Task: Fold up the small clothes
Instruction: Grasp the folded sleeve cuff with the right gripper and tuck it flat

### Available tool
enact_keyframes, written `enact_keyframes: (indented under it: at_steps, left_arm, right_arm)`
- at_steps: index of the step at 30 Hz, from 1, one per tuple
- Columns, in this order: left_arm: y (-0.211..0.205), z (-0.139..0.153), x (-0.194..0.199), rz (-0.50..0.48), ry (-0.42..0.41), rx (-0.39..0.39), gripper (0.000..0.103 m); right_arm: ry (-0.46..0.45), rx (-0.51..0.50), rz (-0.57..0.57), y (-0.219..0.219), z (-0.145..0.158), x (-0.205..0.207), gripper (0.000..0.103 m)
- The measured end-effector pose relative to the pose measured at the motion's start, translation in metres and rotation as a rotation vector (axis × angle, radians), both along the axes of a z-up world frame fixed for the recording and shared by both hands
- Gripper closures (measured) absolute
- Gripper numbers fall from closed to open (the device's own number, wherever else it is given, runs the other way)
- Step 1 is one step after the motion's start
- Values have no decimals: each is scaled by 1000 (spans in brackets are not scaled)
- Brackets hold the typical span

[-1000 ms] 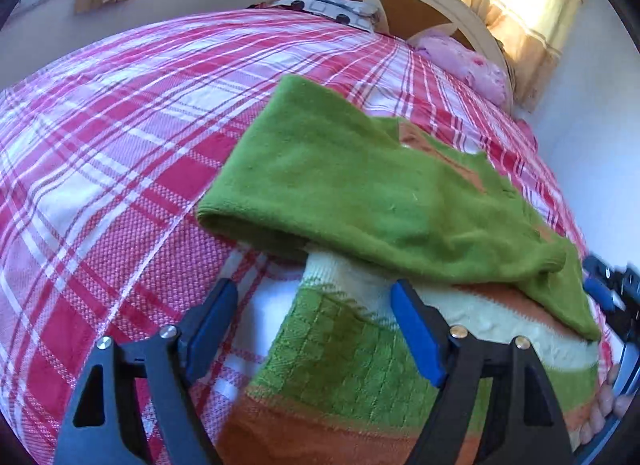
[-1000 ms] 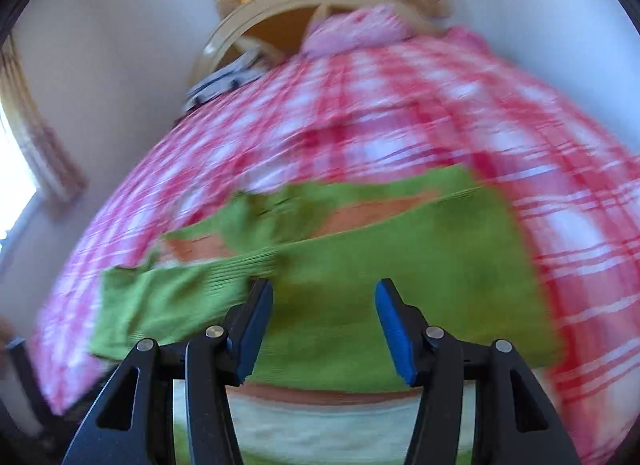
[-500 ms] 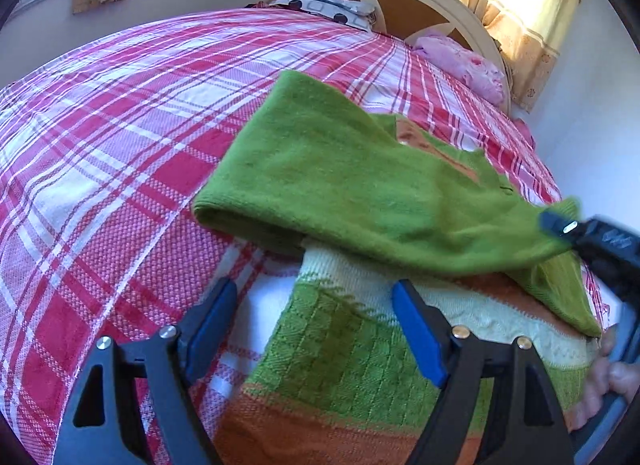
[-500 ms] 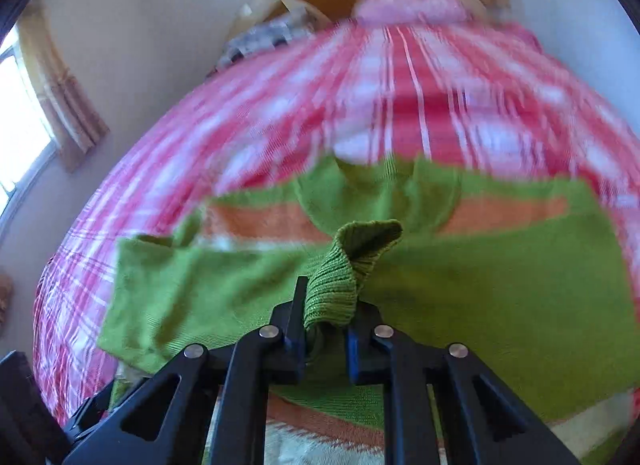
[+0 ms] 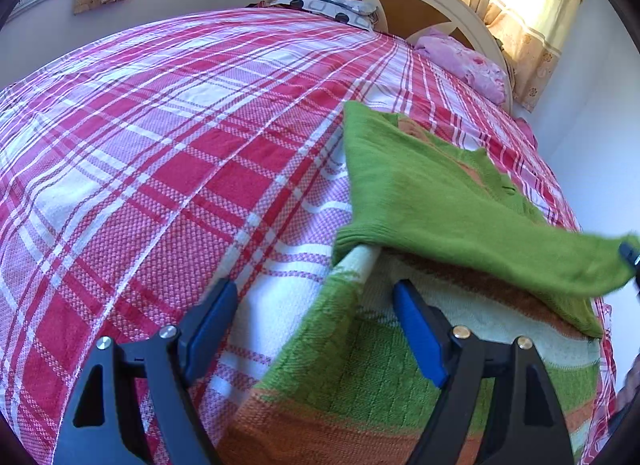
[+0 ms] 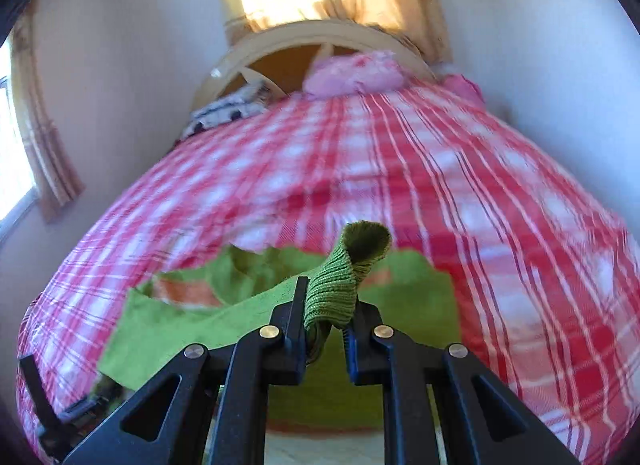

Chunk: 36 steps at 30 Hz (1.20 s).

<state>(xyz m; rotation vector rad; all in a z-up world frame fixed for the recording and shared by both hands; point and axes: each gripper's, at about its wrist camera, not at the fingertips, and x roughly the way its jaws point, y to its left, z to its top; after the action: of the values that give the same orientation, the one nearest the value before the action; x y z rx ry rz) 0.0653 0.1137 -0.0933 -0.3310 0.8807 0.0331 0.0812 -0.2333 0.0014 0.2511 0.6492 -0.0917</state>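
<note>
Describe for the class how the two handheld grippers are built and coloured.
Both match: the left gripper and the right gripper each have two black angular plastic fingers with triangular cut-outs, round silver and brass-coloured rivets, and flat blue pads on the inner faces. No cables or markings show.

The right gripper (image 6: pixel 326 329), whose jaws were apart a second ago, has closed them on the ribbed cuff (image 6: pixel 344 277) of the green sleeve (image 5: pixel 460 217) and lifted it, so the sleeve now covers less of the bed (image 5: pixel 180 145).
</note>
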Motion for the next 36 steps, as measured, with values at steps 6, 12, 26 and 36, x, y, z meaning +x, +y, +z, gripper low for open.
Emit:
enact_keyframes:
  at_steps: [6, 12, 26, 36]
  left_arm:
    - [-1, 0, 1, -1, 0, -2, 20]
    - [2, -1, -1, -9, -4, -16, 20]
    - [-29, 62, 22, -20, -93, 205, 19]
    - [6, 16, 36, -20, 8, 148, 16]
  right_arm:
    - [150, -39, 0, -4, -60, 7, 85]
    - [172, -131, -94, -19, -61, -22, 73]
    - [63, -114, 12, 23, -25, -27, 73]
    - [177, -153, 85, 50, -80, -21, 62]
